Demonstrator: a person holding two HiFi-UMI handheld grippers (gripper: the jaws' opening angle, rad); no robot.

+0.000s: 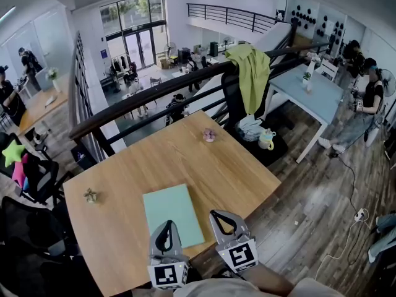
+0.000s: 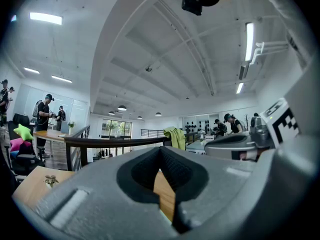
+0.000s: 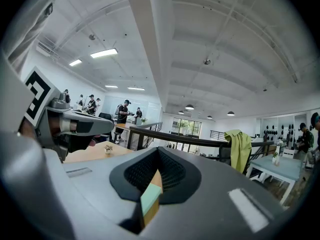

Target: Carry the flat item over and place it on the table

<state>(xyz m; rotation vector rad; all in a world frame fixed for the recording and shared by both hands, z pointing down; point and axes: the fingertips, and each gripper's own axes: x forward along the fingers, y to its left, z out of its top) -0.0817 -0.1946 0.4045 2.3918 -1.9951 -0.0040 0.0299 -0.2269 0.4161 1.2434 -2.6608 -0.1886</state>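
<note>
A mint-green flat sheet (image 1: 172, 214) lies flat on the wooden table (image 1: 204, 166), near its front edge. My left gripper (image 1: 165, 223) is shut, its tip over the sheet's near edge, and nothing shows between its jaws. My right gripper (image 1: 218, 214) is also shut and sits just right of the sheet's near right corner. In the left gripper view the jaws (image 2: 161, 149) meet, with only tabletop showing through the gap below. Through the closed jaws (image 3: 159, 150) in the right gripper view, a slice of the green sheet (image 3: 150, 199) and the wood beneath it show.
A small pink ornament (image 1: 209, 135) lies at the table's far side and a little dried-plant ornament (image 1: 91, 195) at its left. A dark railing (image 1: 154, 94) with a green cloth (image 1: 252, 73) runs behind. A pale blue table (image 1: 309, 91) and a person (image 1: 371, 98) are at the right.
</note>
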